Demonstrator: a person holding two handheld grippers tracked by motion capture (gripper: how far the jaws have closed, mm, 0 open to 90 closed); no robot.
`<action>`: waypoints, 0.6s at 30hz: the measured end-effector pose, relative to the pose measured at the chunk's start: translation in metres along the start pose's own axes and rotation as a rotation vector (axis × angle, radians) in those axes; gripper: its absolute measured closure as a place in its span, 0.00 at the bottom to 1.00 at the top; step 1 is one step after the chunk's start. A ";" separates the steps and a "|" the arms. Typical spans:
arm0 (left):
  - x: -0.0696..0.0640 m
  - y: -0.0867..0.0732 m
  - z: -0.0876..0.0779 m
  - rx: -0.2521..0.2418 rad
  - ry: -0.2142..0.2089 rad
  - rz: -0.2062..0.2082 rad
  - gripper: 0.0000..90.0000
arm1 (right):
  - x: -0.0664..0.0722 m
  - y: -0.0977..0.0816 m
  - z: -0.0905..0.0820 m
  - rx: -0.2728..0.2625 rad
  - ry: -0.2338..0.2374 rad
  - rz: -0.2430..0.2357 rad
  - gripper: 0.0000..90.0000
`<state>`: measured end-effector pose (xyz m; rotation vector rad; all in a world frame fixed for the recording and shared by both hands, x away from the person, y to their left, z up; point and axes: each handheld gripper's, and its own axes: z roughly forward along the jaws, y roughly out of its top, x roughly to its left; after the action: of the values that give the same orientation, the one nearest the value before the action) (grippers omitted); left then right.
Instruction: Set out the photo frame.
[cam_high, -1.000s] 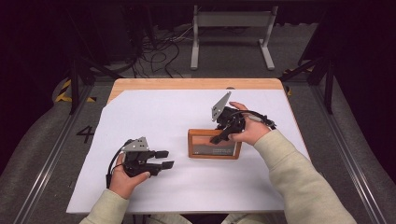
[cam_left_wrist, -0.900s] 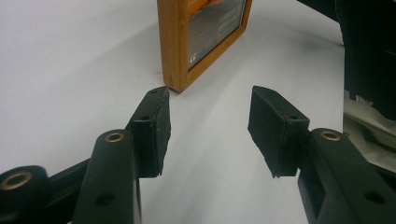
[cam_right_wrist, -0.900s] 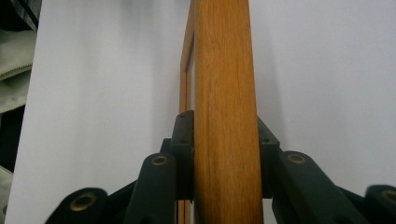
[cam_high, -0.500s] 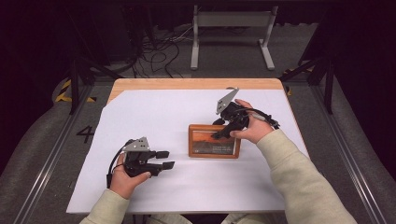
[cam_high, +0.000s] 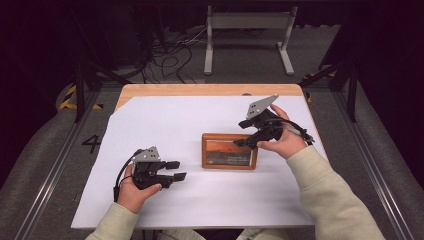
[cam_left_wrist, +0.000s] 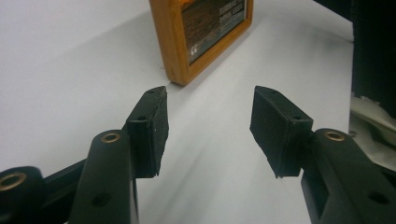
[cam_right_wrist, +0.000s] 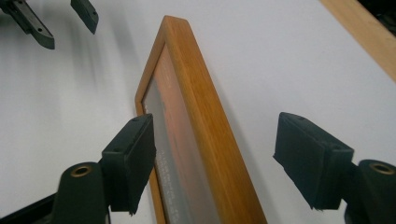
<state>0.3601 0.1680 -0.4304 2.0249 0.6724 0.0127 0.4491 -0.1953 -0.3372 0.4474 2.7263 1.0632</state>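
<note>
Lying flat on the white table cover (cam_high: 165, 120) in the high view, the wooden picture frame (cam_high: 229, 151) looks set down. Right gripper (cam_right_wrist: 224, 158): jaws have just been opening, straddling the frame's edge without pressing. Left gripper (cam_left_wrist: 208, 135): spread, empty, frame just ahead; withdrawal remains.

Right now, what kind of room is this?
Probably a lab or recording studio, not a home: a table under white paper stands on grey floor with tangled cables, a metal stand and dark curtains behind. A framed picture lies there.
</note>
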 end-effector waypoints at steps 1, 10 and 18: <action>-0.001 0.000 -0.001 -0.001 0.004 -0.004 0.52 | 0.002 -0.002 -0.005 -0.011 -0.013 0.007 0.33; -0.002 0.002 -0.003 -0.005 0.033 0.007 0.46 | 0.014 -0.026 -0.049 -0.098 -0.089 0.085 0.32; 0.000 0.002 -0.006 -0.025 0.045 0.001 0.41 | 0.022 -0.046 -0.070 -0.139 -0.141 0.137 0.27</action>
<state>0.3590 0.1721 -0.4259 2.0061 0.6966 0.0671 0.3995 -0.2639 -0.3189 0.6674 2.5096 1.1971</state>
